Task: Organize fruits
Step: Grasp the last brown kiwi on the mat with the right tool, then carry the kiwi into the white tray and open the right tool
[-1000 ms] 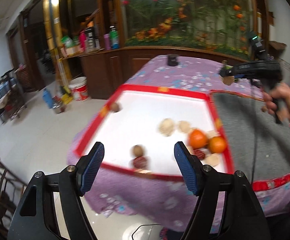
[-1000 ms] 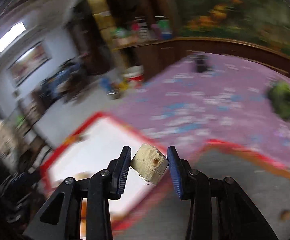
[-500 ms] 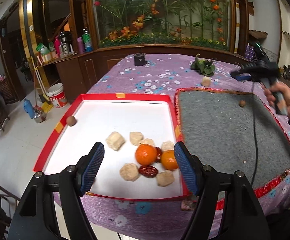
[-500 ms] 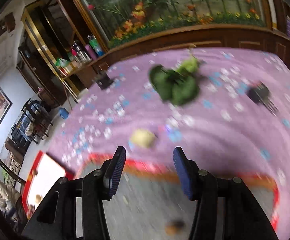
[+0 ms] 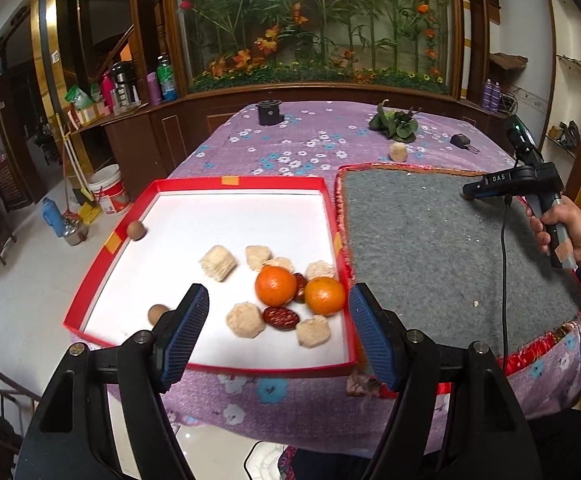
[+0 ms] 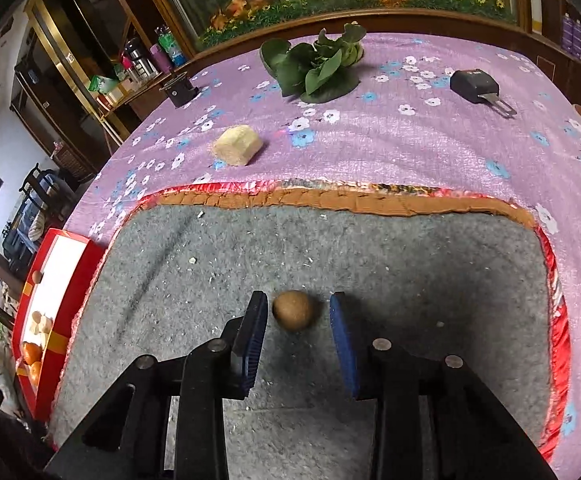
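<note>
Fruits: most sit in the red tray, one small brown fruit on the grey mat.
L wrist: left gripper (image 5: pixel 276 334) open, nothing btwn jaws, over near edge of red tray (image 5: pixel 242 182); two oranges (image 5: pixel 275 285) and pale chunks bunched at tray's right wall, left half mostly bare. R wrist: right gripper (image 6: pixel 297 338) jaws just been closing, brown fruit (image 6: pixel 293 309) btwn them, gaps both sides, no contact. Grey mat (image 6: pixel 410 264) open all round; pale chunk (image 6: pixel 237 145) beyond its far edge, on the cloth.
</note>
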Motion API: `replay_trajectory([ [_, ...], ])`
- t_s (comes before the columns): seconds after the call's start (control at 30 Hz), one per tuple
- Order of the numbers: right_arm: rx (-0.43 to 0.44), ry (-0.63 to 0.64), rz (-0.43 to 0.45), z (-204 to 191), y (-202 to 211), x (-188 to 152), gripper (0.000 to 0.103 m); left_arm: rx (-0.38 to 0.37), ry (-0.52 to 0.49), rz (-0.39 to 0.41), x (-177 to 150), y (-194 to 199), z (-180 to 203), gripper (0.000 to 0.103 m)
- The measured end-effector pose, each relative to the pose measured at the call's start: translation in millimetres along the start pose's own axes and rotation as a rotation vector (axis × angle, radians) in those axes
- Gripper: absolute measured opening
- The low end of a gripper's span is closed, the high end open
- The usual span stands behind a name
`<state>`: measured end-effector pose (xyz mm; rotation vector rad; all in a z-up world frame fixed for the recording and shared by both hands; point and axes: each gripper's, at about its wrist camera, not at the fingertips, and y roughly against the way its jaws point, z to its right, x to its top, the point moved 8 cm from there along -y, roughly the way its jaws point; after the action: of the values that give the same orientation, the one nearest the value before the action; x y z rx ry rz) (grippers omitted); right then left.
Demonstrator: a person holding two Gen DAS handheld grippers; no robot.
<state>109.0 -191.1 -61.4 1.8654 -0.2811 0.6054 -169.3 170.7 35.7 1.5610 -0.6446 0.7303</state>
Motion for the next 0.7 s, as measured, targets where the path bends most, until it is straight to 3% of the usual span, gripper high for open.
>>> replay_trajectory([
  [0.07, -0.045, 0.029, 0.001, -6, -3, -1, 0.023, 0.010, 0.007, -0.003, -2, 0, -5, 0.072],
  [0.17, -0.094, 0.070, 0.004, -14, -4, -3, 0.023, 0.027, 0.026, -0.004, -7, 0, -17, 0.072],
  [0.23, -0.083, 0.072, 0.000, -25, -2, -4, 0.023, 0.045, 0.048, -0.003, -10, 0, -28, 0.072],
  [0.37, 0.073, 0.120, 0.028, -86, 14, -3, 0.022, 0.110, 0.086, -0.004, -16, 1, -55, 0.072],
  [0.6, 0.409, 0.362, 0.069, -268, 43, -30, 0.022, 0.174, 0.170, -0.016, -28, 4, -85, 0.072],
  [0.7, 0.462, 0.444, 0.064, -321, 39, -52, 0.021, 0.191, 0.180, -0.025, -32, 2, -88, 0.072],
])
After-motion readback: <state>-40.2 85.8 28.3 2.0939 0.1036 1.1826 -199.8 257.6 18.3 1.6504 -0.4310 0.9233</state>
